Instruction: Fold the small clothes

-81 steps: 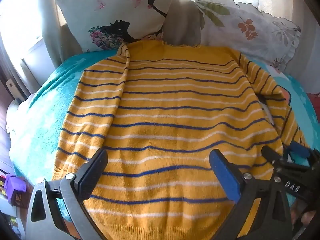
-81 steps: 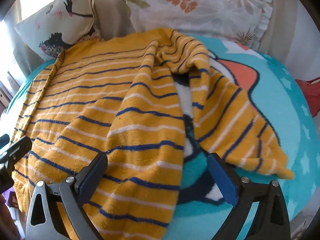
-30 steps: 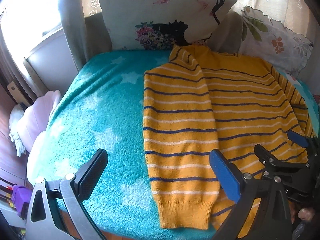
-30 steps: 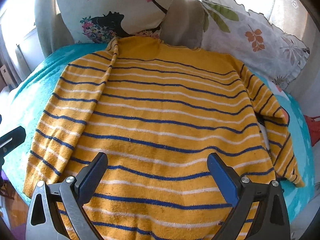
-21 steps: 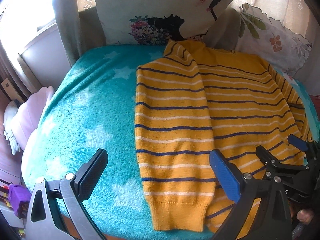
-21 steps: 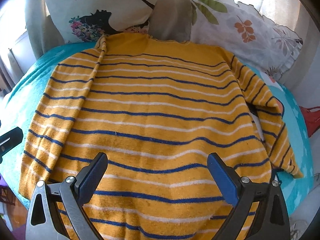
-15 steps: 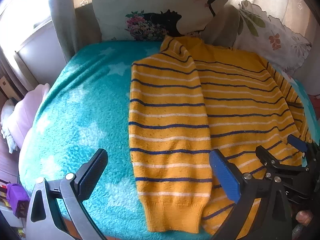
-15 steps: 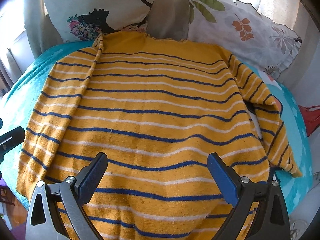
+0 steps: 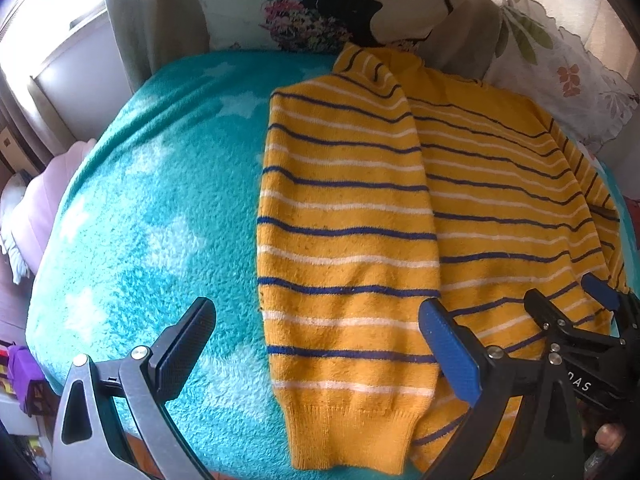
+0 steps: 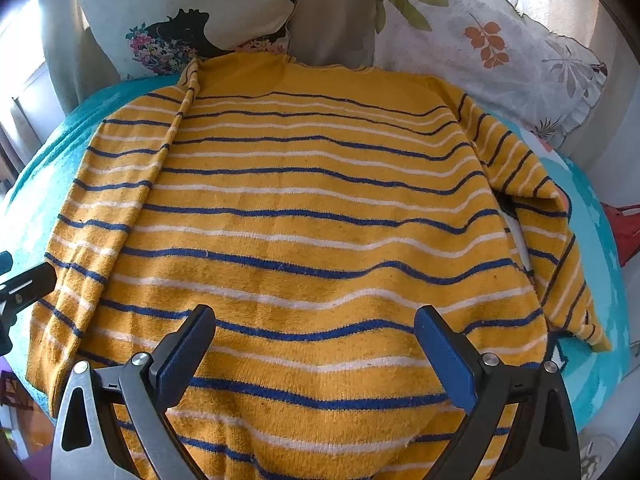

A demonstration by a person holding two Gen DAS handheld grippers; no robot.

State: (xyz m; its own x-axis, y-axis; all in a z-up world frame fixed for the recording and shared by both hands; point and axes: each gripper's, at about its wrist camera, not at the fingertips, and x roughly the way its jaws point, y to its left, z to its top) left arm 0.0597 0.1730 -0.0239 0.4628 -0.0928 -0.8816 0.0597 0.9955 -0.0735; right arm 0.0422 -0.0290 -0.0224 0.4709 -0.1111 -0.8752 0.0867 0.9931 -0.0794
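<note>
Left wrist view. A yellow sweater [image 9: 400, 208] with blue and white stripes lies flat on a teal blanket [image 9: 140, 220] patterned with pale stars, which covers a bed. The sweater occupies the right half of the bed; its left sleeve [image 9: 344, 240] is laid lengthwise along the body, with the ribbed cuff at the near edge. The left tongs [image 9: 316, 344] are released, their two pads wide apart above the near blanket and the sleeve, touching neither. At far centre a cushion with a dark silhouette print [image 9: 340, 4] leans upright, and a leaf-print pillow [image 9: 560, 68] stands at far right. A curtain [image 9: 132, 20] and a bright window lie at far left. The right tongs [image 9: 576, 320] enter at the near right, over the sweater's hem; a fingertip of the person shows beneath them at the frame's edge. Small items at the near left corner are too cut off to identify.

Right wrist view. The sweater [image 10: 312, 220] fills the frame, its collar touching the far cushions. The right sleeve [image 10: 540, 208] is crumpled along the right side, partly hiding the blanket's printed figure. The right tongs [image 10: 316, 352] are released, the pads spread over the lower body of the sweater. The hem runs out of frame below. A red object [image 10: 624, 224] at the right edge is cut off.
</note>
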